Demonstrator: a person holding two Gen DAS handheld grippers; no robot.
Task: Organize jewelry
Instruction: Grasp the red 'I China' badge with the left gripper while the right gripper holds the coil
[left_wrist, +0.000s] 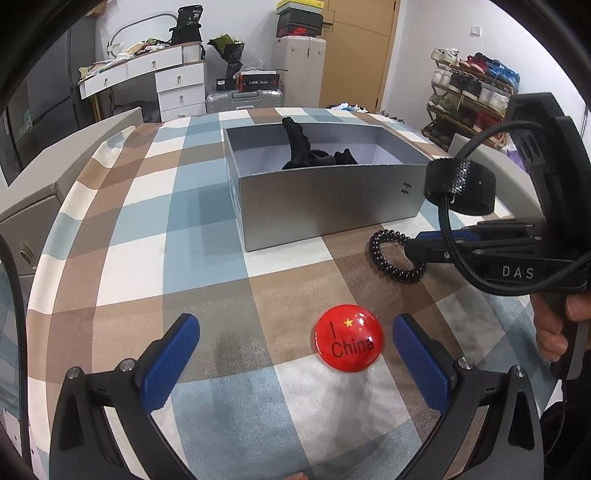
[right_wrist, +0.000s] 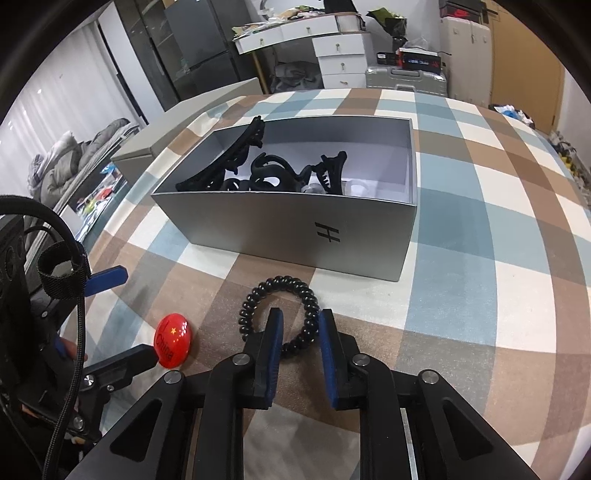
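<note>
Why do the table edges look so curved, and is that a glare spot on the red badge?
Left wrist view: the fisheye lens bends the checked tablecloth and darkens the corners; the red badge shows a small white highlight. Right wrist view: same bending, sharp focus on the grey box.

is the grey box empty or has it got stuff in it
Not empty. The open grey box holds several black hair claws; part of its white floor is bare.

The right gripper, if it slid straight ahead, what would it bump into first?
Probably the black spiral hair tie: the right gripper already has its fingers either side of the near coil. Past that stands the grey open cardboard box.
</note>
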